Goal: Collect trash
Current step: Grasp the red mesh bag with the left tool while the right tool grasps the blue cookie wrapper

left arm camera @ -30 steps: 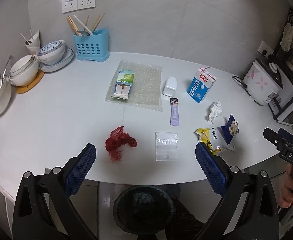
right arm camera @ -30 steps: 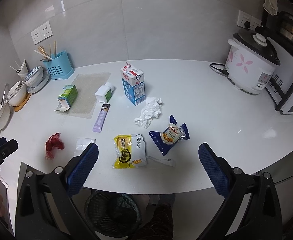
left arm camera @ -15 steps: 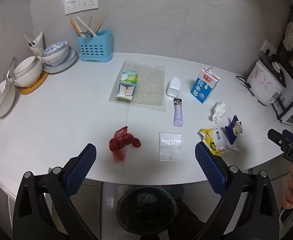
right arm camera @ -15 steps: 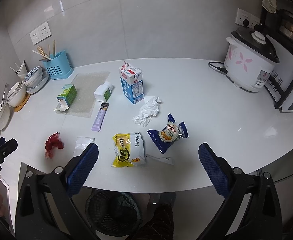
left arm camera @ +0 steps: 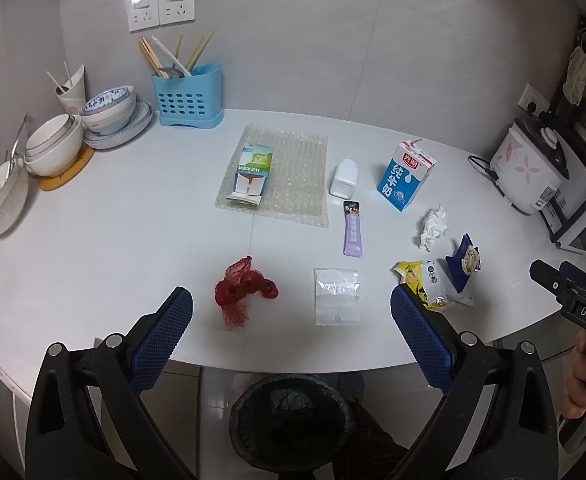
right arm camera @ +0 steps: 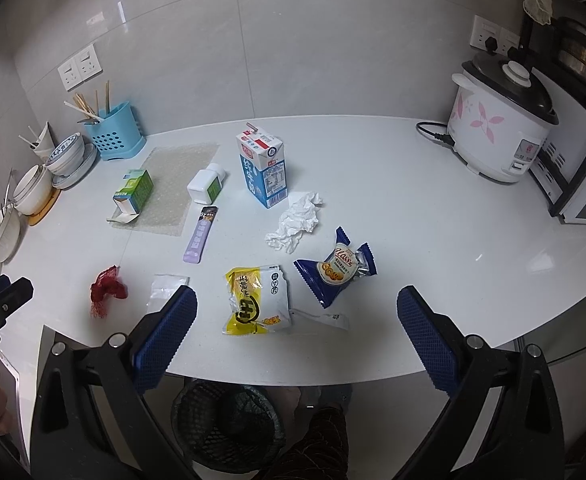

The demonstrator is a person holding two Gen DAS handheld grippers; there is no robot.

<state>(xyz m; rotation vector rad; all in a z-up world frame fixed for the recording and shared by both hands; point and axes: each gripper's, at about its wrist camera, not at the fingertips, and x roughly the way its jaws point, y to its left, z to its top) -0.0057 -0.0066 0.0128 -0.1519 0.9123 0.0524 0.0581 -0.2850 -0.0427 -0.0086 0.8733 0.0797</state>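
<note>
Litter lies scattered on a white counter [left arm camera: 93, 240] above a black mesh bin [left arm camera: 291, 420], both grippers held wide apart and empty.

The left gripper [left arm camera: 291, 332] hovers at the counter's near edge over a red net [left arm camera: 243, 292] and a clear bag [left arm camera: 337, 296]; the right gripper [right arm camera: 297, 332] hangs over a yellow wrapper [right arm camera: 257, 300] and a blue wrapper [right arm camera: 337, 270]. The bin's contents cannot be made out. A blue caddy [left arm camera: 187, 96] holds chopsticks. A purple sachet [right arm camera: 201, 234] lies lengthwise, pointing away toward the wall. A milk carton [right arm camera: 265, 168] stands upright beside a crumpled tissue [right arm camera: 297, 222].
</note>
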